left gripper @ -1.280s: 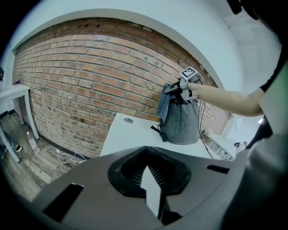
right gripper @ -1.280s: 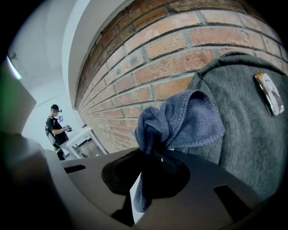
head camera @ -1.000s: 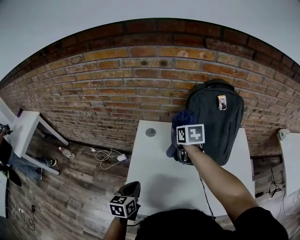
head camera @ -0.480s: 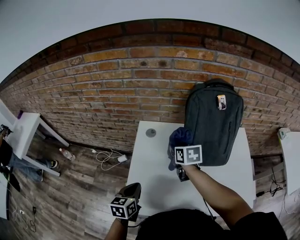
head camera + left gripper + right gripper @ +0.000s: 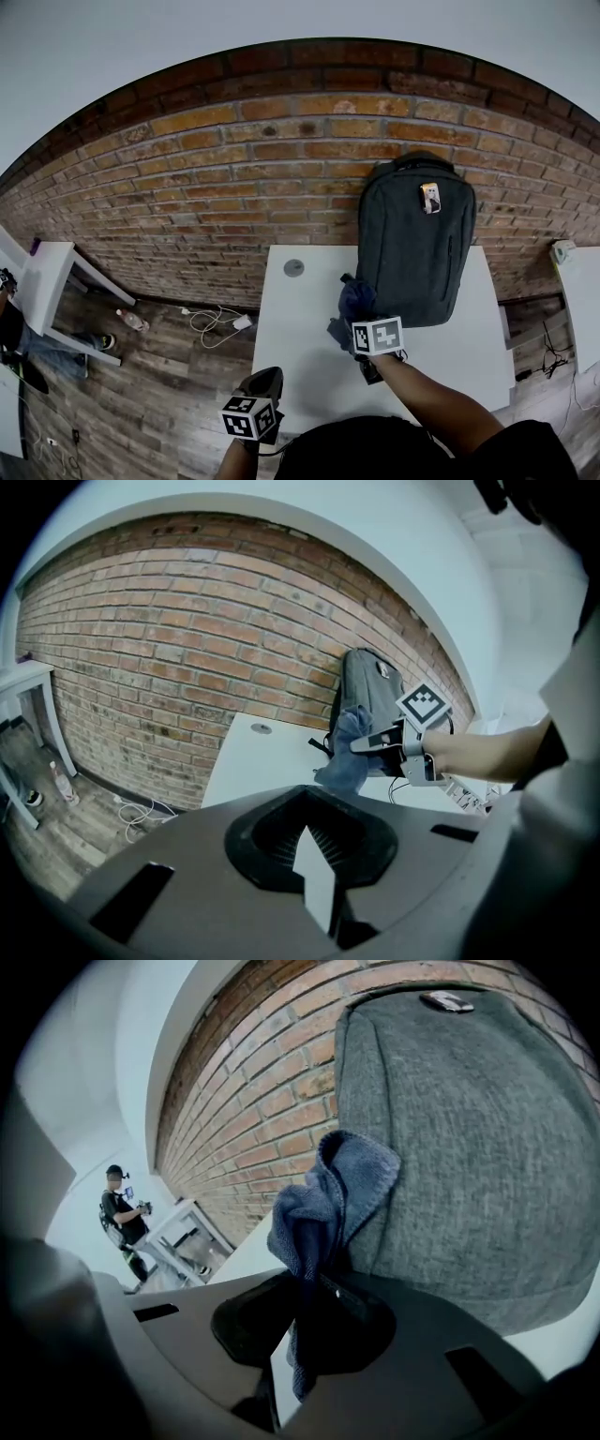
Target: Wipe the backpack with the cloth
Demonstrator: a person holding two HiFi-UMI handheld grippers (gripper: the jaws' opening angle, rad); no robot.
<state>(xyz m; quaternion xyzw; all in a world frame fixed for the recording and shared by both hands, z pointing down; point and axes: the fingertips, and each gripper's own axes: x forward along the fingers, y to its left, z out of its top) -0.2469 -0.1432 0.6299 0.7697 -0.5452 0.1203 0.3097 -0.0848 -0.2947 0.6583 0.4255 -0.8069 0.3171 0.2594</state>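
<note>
Right gripper clamped the one cloth beside the one backpack; left gripper hung closed, empty.

**Backpack**: dark grey fabric with a rounded top and a small light tag high on the front. It stands upright at the far right of the white table, its back against the brick wall.

**Cloth**: blue microfibre, bunched and crumpled. It is pinched in the right gripper just left of the backpack's lower front; contact cannot be told.
</note>
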